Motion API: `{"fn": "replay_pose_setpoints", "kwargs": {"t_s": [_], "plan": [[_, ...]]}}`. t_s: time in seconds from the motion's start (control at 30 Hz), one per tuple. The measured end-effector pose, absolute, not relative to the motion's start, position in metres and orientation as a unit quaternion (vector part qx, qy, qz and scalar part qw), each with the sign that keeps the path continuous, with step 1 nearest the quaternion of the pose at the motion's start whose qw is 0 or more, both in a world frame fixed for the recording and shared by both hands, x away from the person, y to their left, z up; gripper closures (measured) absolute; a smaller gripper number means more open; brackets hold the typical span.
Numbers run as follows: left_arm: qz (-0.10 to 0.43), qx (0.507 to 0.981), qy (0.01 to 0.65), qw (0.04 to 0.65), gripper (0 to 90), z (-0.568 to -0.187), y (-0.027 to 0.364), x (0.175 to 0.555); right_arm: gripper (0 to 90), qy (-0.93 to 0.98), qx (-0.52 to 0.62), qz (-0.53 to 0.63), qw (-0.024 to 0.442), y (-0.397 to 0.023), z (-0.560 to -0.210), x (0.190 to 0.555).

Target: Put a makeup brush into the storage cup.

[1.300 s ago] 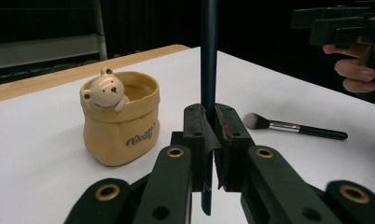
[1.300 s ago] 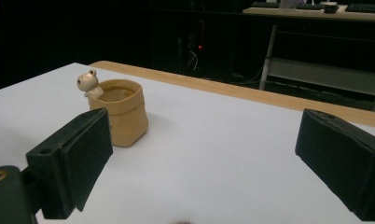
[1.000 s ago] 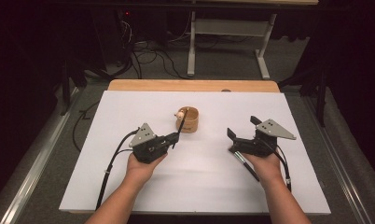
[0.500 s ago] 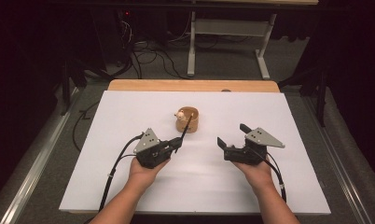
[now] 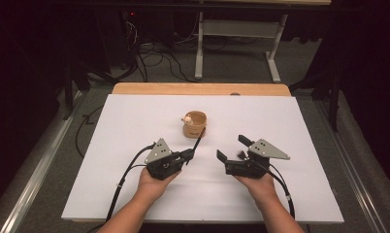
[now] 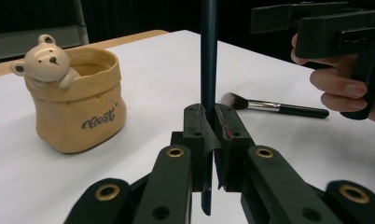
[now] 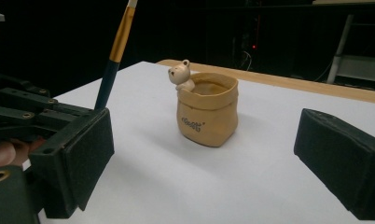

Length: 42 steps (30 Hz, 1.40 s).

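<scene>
- A dark, slim makeup brush handle is clamped upright between the closed jaws of the left hand-held gripper.
- The right hand-held gripper is held with its jaws wide apart and nothing between them.
- A yellow bear-topped pot is seen on the white table, just beyond the clamped brush.
- A second makeup brush is seen lying flat on the table.

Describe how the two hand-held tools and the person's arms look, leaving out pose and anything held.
Both tools, the left tool and the right tool, are black, with two padded black jaws on linked bars fastened by brass-coloured rivets. Each carries a grey three-cornered plate on top and trails a black cable. The forearms are bare, with no sleeves or gloves in the high view.
</scene>
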<state>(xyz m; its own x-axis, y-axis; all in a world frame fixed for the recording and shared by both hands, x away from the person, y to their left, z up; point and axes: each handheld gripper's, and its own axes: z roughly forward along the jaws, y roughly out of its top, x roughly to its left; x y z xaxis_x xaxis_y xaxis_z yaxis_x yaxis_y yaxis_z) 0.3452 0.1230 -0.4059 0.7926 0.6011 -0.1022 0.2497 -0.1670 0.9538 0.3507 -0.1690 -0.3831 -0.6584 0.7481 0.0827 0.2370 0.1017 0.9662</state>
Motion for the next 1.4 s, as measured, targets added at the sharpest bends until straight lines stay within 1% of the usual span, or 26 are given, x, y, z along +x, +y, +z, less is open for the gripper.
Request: {"fn": "replay_pose_setpoints", "kwargs": {"t_s": [0.77, 0.9, 1.0, 1.2, 1.4], "plan": [[0.127, 0.757, 0.266, 0.583, 83.9, -0.415, 0.107, 0.339, 8.5, 0.690, 0.359, 0.603, 0.176, -0.164, -0.382, 0.350], [0.125, 0.757, 0.264, 0.584, 83.9, -0.415, 0.106, 0.338, 10.9, 0.688, 0.359, 0.606, 0.171, -0.164, -0.382, 0.349], [0.125, 0.758, 0.263, 0.583, 83.8, -0.416, 0.105, 0.338, 15.6, 0.688, 0.357, 0.610, 0.166, -0.163, -0.382, 0.348], [0.123, 0.761, 0.259, 0.582, 83.9, -0.417, 0.103, 0.337, 18.1, 0.687, 0.354, 0.616, 0.156, -0.160, -0.383, 0.345], [0.121, 0.762, 0.259, 0.581, 83.9, -0.418, 0.101, 0.337, 23.0, 0.678, 0.361, 0.624, 0.141, -0.162, -0.383, 0.346]]}}
